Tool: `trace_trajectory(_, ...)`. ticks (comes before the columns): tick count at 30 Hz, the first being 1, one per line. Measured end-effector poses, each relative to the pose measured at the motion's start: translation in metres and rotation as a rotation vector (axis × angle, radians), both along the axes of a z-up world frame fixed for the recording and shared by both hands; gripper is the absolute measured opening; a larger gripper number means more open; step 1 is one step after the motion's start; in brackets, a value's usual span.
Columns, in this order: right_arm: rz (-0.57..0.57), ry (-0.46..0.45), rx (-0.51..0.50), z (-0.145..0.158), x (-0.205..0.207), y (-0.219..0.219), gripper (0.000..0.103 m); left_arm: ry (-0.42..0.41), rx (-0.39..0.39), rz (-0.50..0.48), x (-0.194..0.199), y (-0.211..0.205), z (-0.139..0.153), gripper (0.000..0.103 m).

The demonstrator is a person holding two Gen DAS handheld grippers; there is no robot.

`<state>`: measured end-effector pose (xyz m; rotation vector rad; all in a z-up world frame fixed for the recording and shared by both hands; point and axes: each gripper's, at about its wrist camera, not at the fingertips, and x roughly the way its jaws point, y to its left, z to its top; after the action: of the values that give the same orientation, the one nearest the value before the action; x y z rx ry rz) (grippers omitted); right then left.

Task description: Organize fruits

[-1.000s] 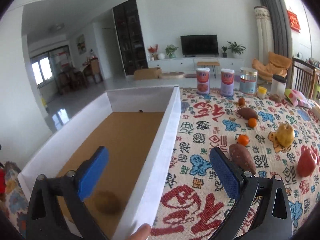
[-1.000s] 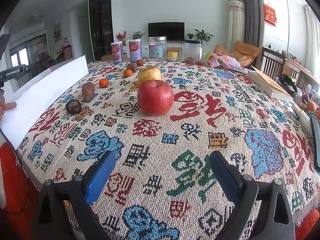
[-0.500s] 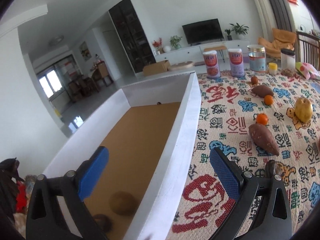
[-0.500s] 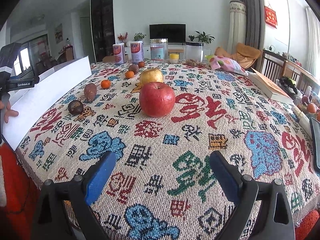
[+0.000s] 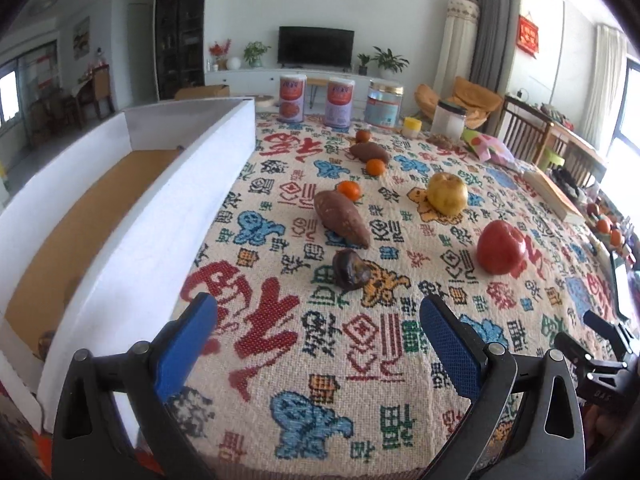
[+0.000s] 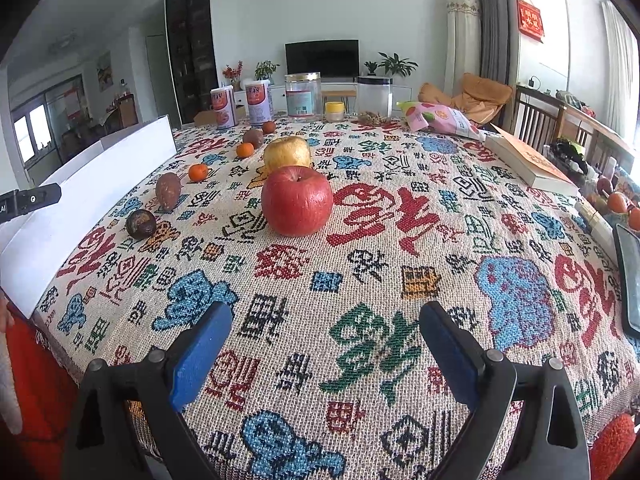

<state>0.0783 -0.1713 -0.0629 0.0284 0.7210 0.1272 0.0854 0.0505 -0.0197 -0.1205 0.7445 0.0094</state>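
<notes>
Two brown fruits barely visible in white box (left gripper swung from box toward tablecloth); both grippers empty, jaws apart, right gripper included.

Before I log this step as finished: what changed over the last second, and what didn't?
The left gripper swung right, from over the white box to above the tablecloth, now facing the dark round fruit and the sweet potato. It stays open and empty. The right gripper barely moved, open before the red apple. The fruit on the table kept its places.
</notes>
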Motion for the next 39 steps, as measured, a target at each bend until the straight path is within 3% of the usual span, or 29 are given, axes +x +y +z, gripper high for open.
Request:
trace_trajectory(6,-0.001,0.039,-0.014,-0.008,-0.001,0.001,0.095,0.121,-0.046,-0.061,0.006,-0.018,-0.053,0.102)
trace_trajectory(10,-0.007,0.056,-0.020,-0.017,-0.001,0.001,0.095,0.153,-0.021,-0.059,0.007,-0.020,-0.067,0.102)
trace_trajectory(16,-0.001,0.090,-0.053,-0.036,0.005,0.006,0.095,0.142,0.049,-0.071,0.006,-0.027,-0.071,0.102)
trace_trajectory(19,-0.005,0.085,-0.060,-0.042,0.005,0.007,0.100,0.146,0.088,-0.077,0.007,-0.030,-0.073,0.102)
trace_trajectory(39,-0.024,0.043,-0.061,-0.045,0.004,0.010,0.103,0.121,0.104,-0.071,0.007,-0.032,-0.073,0.103)
